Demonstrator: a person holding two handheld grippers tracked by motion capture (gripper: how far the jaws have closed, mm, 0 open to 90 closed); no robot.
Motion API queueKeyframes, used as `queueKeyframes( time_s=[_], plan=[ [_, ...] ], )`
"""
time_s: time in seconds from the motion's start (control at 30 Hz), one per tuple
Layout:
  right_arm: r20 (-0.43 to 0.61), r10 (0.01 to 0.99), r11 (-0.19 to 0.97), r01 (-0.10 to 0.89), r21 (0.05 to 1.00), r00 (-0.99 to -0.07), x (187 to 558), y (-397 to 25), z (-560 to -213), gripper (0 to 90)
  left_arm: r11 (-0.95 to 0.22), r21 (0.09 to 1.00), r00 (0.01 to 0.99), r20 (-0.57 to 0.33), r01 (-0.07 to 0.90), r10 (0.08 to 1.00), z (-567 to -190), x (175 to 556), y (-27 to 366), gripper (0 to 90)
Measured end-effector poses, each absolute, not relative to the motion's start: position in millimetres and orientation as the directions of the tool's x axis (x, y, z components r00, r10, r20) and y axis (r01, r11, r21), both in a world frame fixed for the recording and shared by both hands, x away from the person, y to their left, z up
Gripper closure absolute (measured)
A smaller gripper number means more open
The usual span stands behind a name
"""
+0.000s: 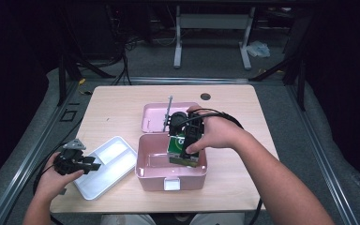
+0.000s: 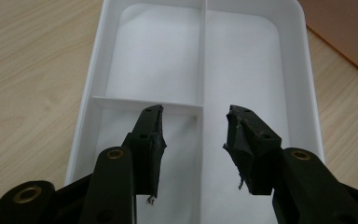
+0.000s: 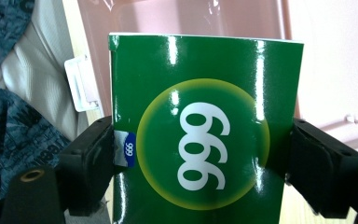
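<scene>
Desk centre: right gripper (image 1: 186,146) clamps green 999 box (image 3: 200,135) over pink case (image 1: 171,178), lower next; left gripper (image 2: 193,135) gapes.

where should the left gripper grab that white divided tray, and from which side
Probably the long outer rim of the white tray nearest the left gripper, approached from the tray's open side away from the pink box. The rim is a thin raised wall that open jaws can straddle, one finger inside a compartment and one outside. The flat floor offers nothing to pinch.
</scene>
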State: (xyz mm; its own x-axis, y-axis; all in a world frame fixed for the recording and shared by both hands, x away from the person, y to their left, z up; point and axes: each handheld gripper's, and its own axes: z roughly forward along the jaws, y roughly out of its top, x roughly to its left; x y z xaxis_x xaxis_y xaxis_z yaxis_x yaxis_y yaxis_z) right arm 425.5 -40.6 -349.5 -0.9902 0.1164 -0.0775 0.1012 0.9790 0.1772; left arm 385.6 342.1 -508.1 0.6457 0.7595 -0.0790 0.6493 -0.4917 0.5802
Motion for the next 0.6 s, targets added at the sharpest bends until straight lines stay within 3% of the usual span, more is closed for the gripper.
queueKeyframes(
  time_s=[0.27,0.6],
  plan=[
    [-0.111,0.088,0.984,0.069,0.165,-0.990,427,-34,-361,16.4,-0.489,0.579,0.644,-0.083,0.653,0.761,-508,386,342,56.1],
    [-0.078,0.096,0.984,0.082,0.159,-0.992,434,-32,-392,16.4,-0.489,0.577,0.643,-0.084,0.654,0.761,-509,386,342,56.1]
  ],
)
